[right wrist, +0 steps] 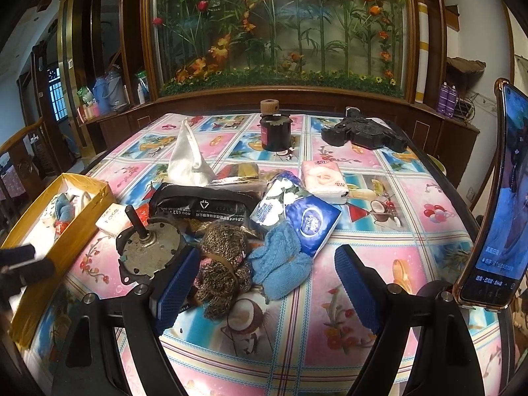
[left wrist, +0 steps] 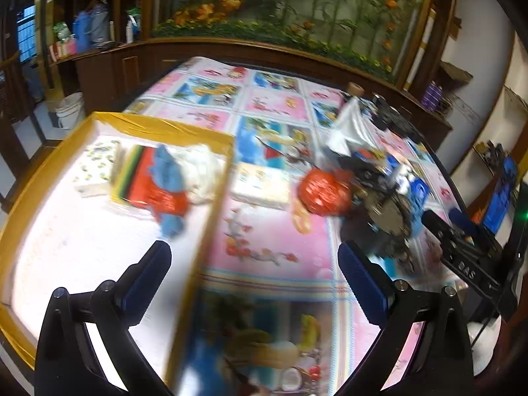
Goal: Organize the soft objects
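- The surface (right wrist: 412, 204), a table under a glossy pink-and-blue cartoon-print oilcloth, fills both views and carries a heap of mixed things at its middle.
- The yellow-rimmed open cardboard box with a white floor (left wrist: 158, 127) sits at the surface's 9 o'clock edge; inside it lie a blue knitted piece (left wrist: 170, 178), a red crinkly packet (left wrist: 155, 194), a white soft bundle (left wrist: 201, 168) and a white patterned tissue pack (left wrist: 97, 165).
- The left gripper (left wrist: 254, 274) hangs above the box's right-hand rim, its jaws spread wide with nothing between the blue pads; this view is blurred.
- The right gripper (right wrist: 267, 283) hovers low over the heap, jaws wide apart and gripping nothing; a brown speckled knitted piece (right wrist: 224, 264) and a light-blue knitted sock (right wrist: 280, 264) lie between its pads, untouched by the right one.
- A round grey metal motor with a black shaft (right wrist: 148, 250) rests at 9 o'clock of the brown knit.
- A black foil pouch (right wrist: 201, 206) lies at 12 o'clock of the knits.
- A blue-and-white tissue pack (right wrist: 310, 224) lies at 1 o'clock of the sock.
- A white cloth cone (right wrist: 188, 158) stands beyond the pouch.
- A phone with a lit screen (right wrist: 501, 198) stands at 3 o'clock.
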{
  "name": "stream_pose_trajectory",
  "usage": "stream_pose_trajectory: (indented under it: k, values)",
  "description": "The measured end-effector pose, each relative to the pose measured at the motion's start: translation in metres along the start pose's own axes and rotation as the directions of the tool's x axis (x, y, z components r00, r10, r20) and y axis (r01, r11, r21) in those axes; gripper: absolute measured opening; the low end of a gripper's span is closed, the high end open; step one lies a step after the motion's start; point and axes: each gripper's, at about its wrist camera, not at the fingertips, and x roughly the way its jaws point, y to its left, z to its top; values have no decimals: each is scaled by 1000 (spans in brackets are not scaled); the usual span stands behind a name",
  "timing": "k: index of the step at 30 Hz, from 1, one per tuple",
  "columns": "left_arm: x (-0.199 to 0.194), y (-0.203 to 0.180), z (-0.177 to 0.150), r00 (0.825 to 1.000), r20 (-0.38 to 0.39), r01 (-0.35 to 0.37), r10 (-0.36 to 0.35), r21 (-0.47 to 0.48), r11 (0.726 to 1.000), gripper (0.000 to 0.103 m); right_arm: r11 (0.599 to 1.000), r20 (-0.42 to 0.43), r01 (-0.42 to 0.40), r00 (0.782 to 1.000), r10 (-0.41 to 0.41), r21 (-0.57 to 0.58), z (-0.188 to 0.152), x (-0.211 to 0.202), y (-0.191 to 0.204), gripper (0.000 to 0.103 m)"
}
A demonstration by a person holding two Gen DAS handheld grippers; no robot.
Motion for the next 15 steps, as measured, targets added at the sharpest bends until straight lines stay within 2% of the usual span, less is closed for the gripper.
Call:
stream_pose_trajectory:
  k: [9,15]
  values:
    - [-14,30,26,997,73,-32,37,-70,997,102,1000,-10,3,1000,-3,-1,0,3,1,84]
    - [-11,39,46,997,78,-15,25,-130,991,102,1000,-6,2,1000,-2,11,0,3,-1,84]
